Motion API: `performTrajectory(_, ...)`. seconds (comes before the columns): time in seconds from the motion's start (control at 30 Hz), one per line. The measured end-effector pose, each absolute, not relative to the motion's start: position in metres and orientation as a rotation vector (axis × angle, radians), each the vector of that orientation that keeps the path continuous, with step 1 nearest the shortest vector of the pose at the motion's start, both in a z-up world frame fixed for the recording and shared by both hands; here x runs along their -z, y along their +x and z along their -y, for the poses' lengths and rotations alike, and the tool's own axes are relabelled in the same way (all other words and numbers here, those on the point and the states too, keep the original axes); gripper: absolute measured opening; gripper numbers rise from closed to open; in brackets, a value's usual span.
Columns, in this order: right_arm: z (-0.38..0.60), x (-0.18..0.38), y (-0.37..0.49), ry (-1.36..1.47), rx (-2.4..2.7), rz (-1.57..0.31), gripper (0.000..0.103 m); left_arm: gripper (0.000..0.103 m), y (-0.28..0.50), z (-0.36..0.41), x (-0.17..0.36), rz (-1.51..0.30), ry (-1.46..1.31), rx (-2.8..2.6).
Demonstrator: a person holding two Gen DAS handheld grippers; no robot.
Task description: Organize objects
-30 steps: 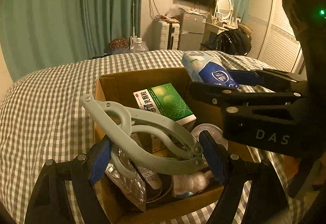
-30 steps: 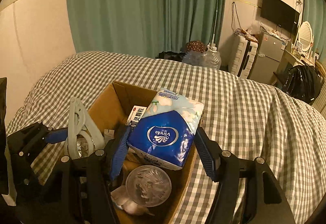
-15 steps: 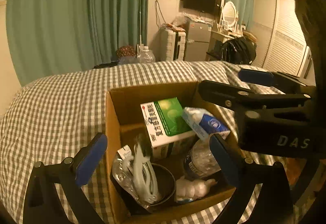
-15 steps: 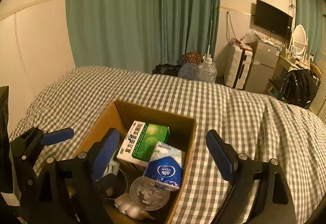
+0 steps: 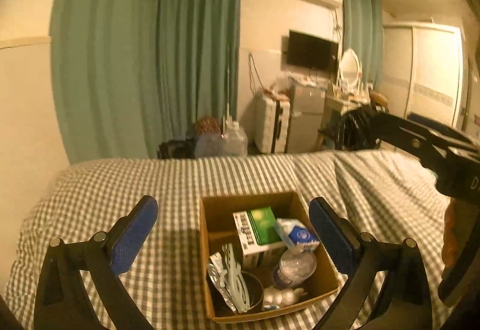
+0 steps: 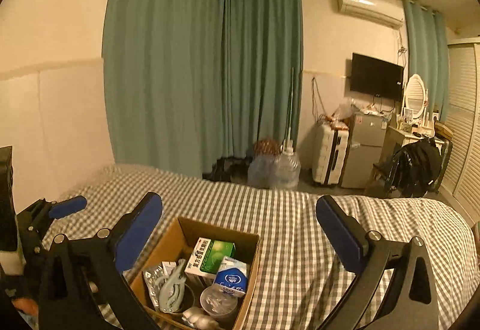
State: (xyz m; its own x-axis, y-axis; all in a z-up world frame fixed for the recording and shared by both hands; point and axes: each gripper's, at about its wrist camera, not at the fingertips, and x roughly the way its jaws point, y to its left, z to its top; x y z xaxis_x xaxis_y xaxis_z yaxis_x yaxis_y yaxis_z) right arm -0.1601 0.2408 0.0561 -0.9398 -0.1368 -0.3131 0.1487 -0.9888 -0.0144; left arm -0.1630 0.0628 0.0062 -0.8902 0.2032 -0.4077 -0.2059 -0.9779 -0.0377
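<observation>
Both my grippers are released and empty: left gripper (image 5: 232, 235) and right gripper (image 6: 238, 232) hang spread wide, raised above the cardboard box (image 5: 327, 265). A second ago left clamped the grey-green folding hanger (image 5: 235, 277) and right clamped the tissue pack (image 5: 297, 235); both now lie in the box, hanger upright in a dark bowl (image 5: 255, 289), tissues against the green medicine box (image 5: 258, 228). Clear bottle (image 5: 294, 267) and a white soft toy (image 5: 280, 297) sit near the front. Checked bedspread (image 6: 300, 228) beyond looks bare, so I judge packing about done. Green curtain (image 6: 195, 74) farthest.
</observation>
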Motion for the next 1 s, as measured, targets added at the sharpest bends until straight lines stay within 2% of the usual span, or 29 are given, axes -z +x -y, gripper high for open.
performTrajectory(0.23, -0.251, -0.070, -0.125, 0.394, 3.001, -0.046, 0.103, 0.103, -0.128, -0.041, -0.031, 0.102, -0.451, -3.019)
performTrajectory(0.47, -0.251, -0.059, -0.102, 0.371, 3.011, -0.062, 0.103, 0.103, -0.104, -0.031, -0.027, 0.152, -0.410, -3.070)
performTrajectory(0.8, -0.250, 0.012, -0.098, 0.438, 3.082, -0.064, 0.103, 0.103, -0.097, -0.034, 0.015, 0.115, -0.457, -3.062)
performTrajectory(1.0, -0.254, 0.017, -0.100, 0.443, 3.096, -0.037, 0.103, 0.103, -0.094, -0.039, 0.014, 0.045, -0.425, -3.083)
